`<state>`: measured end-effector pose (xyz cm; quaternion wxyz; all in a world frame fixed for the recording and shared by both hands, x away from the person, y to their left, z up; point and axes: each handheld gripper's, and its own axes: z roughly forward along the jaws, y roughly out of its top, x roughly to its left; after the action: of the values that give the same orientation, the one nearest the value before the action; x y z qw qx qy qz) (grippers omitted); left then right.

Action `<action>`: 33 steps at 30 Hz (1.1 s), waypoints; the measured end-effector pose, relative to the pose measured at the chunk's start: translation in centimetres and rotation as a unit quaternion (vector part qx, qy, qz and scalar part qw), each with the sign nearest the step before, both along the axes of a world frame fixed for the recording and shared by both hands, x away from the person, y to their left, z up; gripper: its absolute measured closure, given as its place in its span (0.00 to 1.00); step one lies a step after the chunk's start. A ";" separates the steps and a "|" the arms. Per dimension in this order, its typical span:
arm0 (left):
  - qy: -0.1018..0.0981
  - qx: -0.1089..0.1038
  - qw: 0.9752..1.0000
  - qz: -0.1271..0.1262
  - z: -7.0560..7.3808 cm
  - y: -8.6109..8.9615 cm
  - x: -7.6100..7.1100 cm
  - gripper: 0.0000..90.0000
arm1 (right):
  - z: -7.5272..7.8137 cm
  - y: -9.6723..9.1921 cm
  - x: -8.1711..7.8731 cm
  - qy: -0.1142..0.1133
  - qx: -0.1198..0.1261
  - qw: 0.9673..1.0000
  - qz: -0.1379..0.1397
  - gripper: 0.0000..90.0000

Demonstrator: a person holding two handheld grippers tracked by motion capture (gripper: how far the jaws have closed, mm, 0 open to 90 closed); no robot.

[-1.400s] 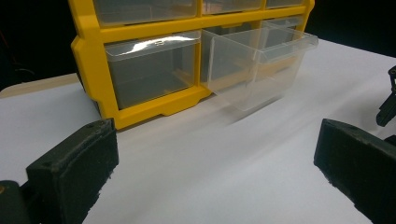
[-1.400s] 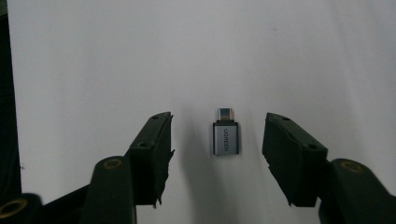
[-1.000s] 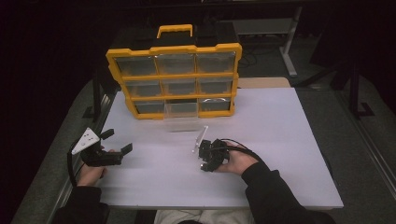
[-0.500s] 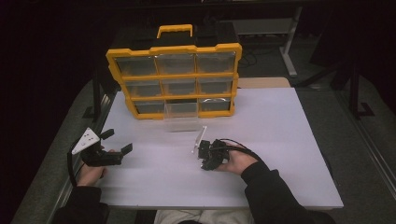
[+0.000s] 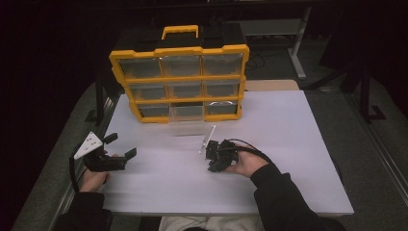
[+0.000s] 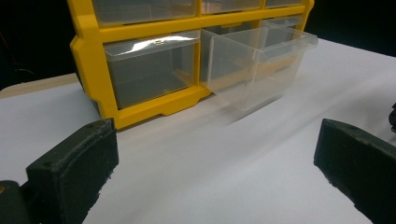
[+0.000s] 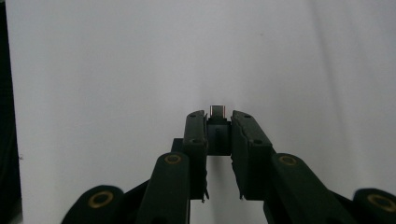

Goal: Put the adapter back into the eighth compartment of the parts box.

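Note:
In the right gripper view my right gripper (image 7: 218, 116) is shut on a small black part (image 7: 217, 135) with a metal tip (image 7: 217, 111), just above the white table top (image 7: 116, 70). From the high view this gripper (image 5: 211, 159) sits mid-table, held by a hand with a dark sleeve. My left gripper (image 5: 120, 146) rests open at the table's left side, its jaws wide apart and bare (image 6: 215, 140). It faces a yellow organizer (image 5: 180, 79) with clear drawers. One clear drawer (image 5: 187, 124) (image 6: 257, 65) is pulled out of the bottom row onto the table.
The organizer (image 6: 93, 70) stands upright at the back of the white table (image 5: 288, 144), carry handle on top. Bare white surface lies to the right and in front of both hands. Dark floor and stand legs surround the table.

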<state>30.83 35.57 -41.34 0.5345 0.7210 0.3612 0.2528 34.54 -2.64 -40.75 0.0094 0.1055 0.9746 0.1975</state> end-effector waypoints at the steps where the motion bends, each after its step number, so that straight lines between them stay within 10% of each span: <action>1: 0.000 0.000 1.000 0.000 0.0 0.0 0.0 0.00 | 0.2 0.0 0.0 -0.001 0.001 1.000 -0.001 0.83; 33: 0.000 0.000 1.000 0.000 0.0 0.0 0.0 0.00 | 5.9 -1.2 1.4 -0.040 0.025 0.999 -0.007 0.83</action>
<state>30.85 35.56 -41.37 0.5344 0.7212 0.3613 0.2524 35.93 -3.87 -34.87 0.0475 0.1040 0.9674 0.2258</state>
